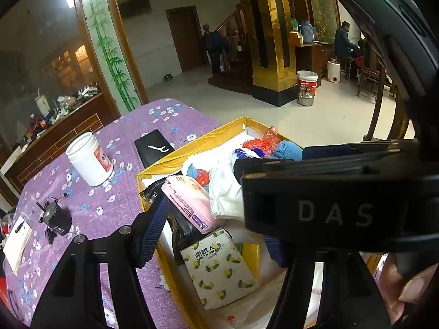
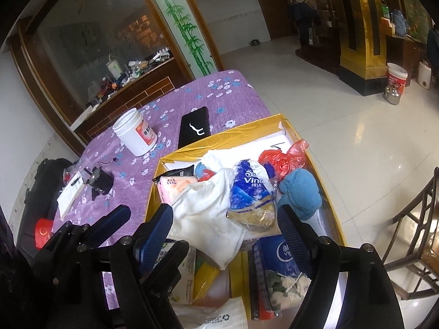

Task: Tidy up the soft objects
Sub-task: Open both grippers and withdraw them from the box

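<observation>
The yellow box (image 2: 277,126) on the purple flowered tablecloth (image 2: 219,87) holds the soft goods I am sorting: a white cloth (image 2: 208,213), a blue-and-white tissue pack (image 2: 251,189), a blue knitted piece (image 2: 300,192), a red plastic bag (image 2: 282,159), a pink tissue pack (image 1: 189,200) and a lemon-print tissue pack (image 1: 219,268). Outside it stand a white jar (image 2: 135,131) and a black case (image 2: 193,130). Items deeper in the box are buried and unreadable. My right gripper (image 2: 225,224) stands wide, the cloth and tissue pack lying between its fingers, unpressed. My left gripper (image 1: 216,235) is also spread; its right finger is largely hidden behind the other tool's body, the lemon-print pack lying between.
</observation>
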A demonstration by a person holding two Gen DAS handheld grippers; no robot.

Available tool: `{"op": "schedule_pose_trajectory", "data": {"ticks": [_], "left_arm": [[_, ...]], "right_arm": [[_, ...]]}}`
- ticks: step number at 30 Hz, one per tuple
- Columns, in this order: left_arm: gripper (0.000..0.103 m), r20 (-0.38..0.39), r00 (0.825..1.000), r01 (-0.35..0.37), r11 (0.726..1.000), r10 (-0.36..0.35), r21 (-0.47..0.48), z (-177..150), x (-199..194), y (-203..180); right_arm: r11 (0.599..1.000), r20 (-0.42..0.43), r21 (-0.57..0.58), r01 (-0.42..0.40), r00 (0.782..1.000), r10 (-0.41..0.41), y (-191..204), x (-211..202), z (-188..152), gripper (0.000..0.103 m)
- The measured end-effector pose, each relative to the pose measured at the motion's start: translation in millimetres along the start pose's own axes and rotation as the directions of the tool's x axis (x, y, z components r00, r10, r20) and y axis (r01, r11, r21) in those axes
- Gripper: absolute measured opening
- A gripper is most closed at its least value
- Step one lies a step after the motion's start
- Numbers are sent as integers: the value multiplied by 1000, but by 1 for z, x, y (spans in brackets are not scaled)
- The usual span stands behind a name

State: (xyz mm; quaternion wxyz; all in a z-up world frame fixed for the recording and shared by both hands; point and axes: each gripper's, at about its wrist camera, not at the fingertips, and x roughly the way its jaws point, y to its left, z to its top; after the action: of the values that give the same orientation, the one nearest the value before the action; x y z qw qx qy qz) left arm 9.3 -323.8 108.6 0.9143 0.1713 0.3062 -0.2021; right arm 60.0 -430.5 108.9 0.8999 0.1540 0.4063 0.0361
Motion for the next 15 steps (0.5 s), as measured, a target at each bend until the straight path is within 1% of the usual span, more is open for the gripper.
{"op": "schedule_pose_trajectory", "data": {"ticks": [5, 7, 8, 10, 13, 15], "left_arm": [[64, 18, 1000, -8, 1000, 8, 10, -3, -6, -3], [73, 30, 999, -16, 1000, 16, 14, -5, -9, -4], [80, 37, 999, -19, 1000, 18, 13, -7, -11, -5], [81, 68, 997, -27, 1000, 26, 16, -10, -19, -5], [82, 95, 995, -43, 999, 39, 31, -16, -29, -7], [84, 109, 993, -49, 998, 45, 35, -20, -33, -7]], "right_arm": [[1000, 22, 6, -5, 1000, 5, 0, -12, -4, 81], [1000, 31, 7, -7, 999, 7, 0, -16, -6, 82], [1000, 37, 5, -7, 999, 7, 1, -19, -7, 83], [1000, 46, 2, -4, 999, 4, 2, -22, -10, 84], [1000, 61, 0, -3, 998, 3, 4, -29, -16, 88], [1000, 78, -1, 5, 997, -5, 5, -33, -22, 89]]}}
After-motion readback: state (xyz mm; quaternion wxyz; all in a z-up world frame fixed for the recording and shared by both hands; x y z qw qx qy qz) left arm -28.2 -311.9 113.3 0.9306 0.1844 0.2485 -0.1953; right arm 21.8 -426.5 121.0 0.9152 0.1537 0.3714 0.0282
